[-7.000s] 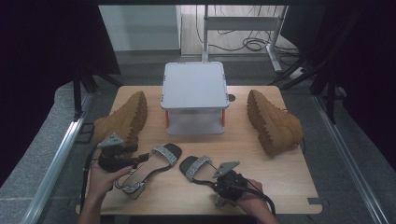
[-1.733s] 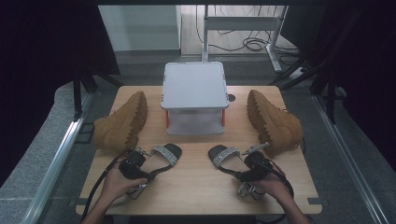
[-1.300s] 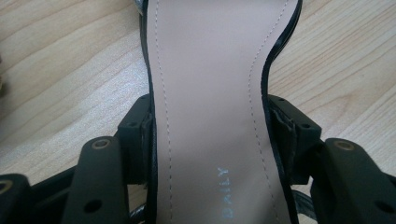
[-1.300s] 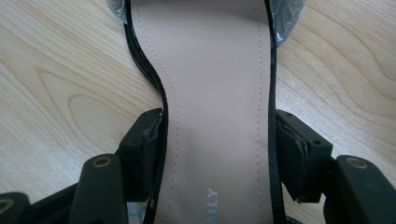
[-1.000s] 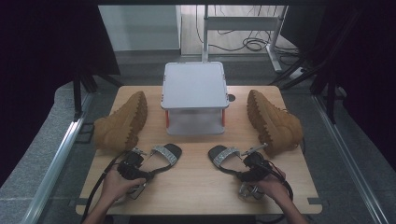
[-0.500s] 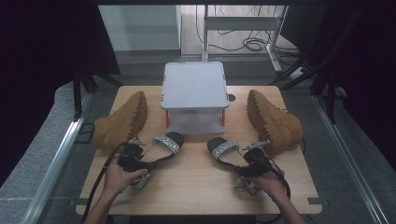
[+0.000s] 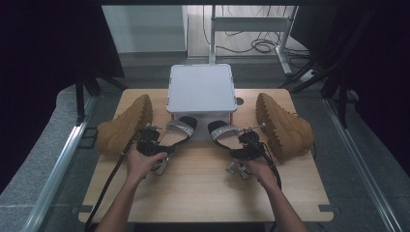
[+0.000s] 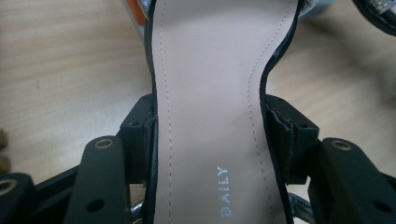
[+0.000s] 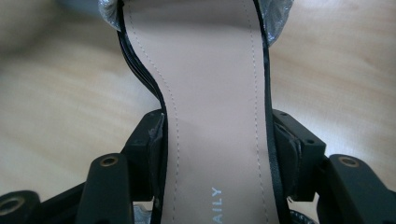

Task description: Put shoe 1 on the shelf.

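While each black sandal lies toe-first toward the white box (image 7: pixel 201 88), its smooth beige insole sits clamped at the narrow waist between matte black jaws: the left gripper (image 8: pixel 212 135) holds the left sandal (image 7: pixel 178 131), and the right gripper (image 9: pixel 217 140) holds the right sandal (image 7: pixel 226 133). Glittery silver toe straps nearly touch the box's front. Chunky-soled tan suede boots (image 7: pixel 124 123) flank the box on the pale wood-grain desk (image 7: pixel 203 193).
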